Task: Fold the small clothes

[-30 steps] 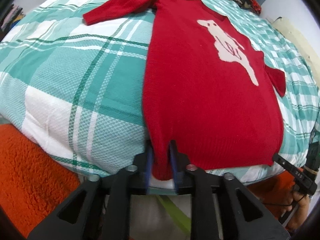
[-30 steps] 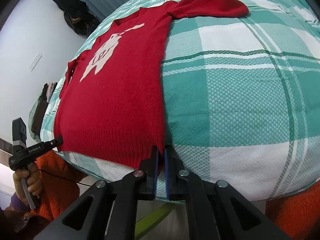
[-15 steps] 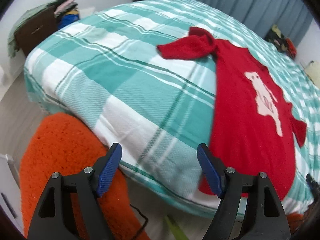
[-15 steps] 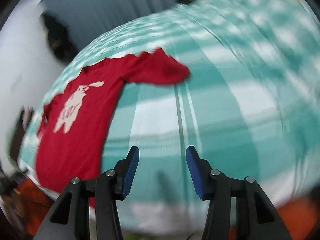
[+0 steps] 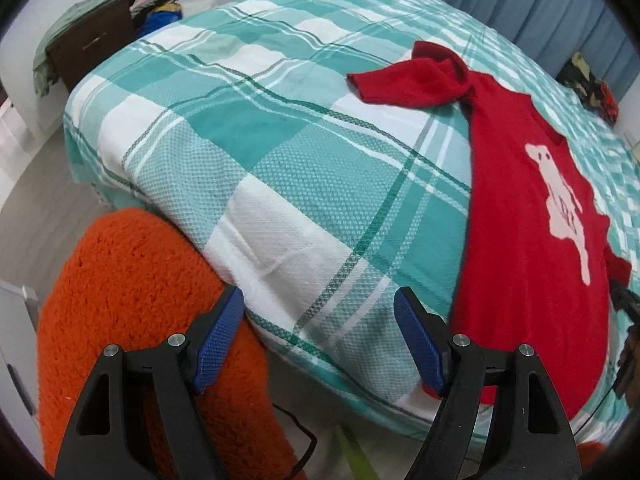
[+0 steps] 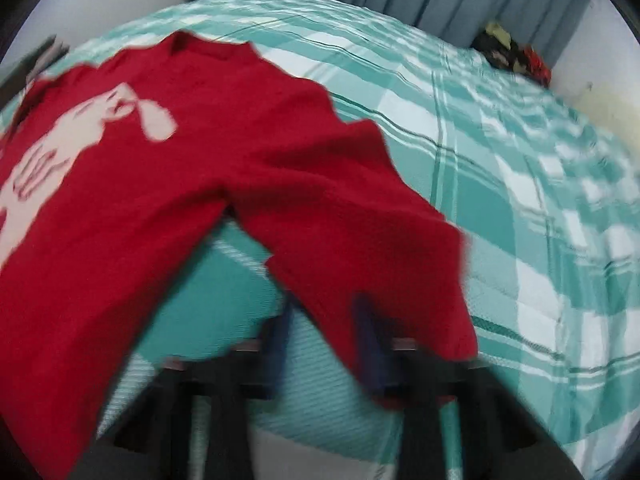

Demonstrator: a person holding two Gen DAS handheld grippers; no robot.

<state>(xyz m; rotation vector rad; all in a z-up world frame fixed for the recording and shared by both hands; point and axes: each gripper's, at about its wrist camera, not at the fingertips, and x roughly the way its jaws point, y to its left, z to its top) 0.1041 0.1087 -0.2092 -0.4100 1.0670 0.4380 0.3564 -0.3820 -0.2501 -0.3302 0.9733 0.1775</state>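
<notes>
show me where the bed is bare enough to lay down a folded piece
The widest bare patch of the teal and white plaid bedspread runs from the bed's near corner up to the red knitted sweater, below its outstretched sleeve. In the right wrist view, more bare plaid lies right of the sweater. The piled clothes crowd the far corner.

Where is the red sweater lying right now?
In the left wrist view the red sweater lies flat on the checked bedspread, on the right side near the bed's front edge, one sleeve stretched out leftward.
</notes>
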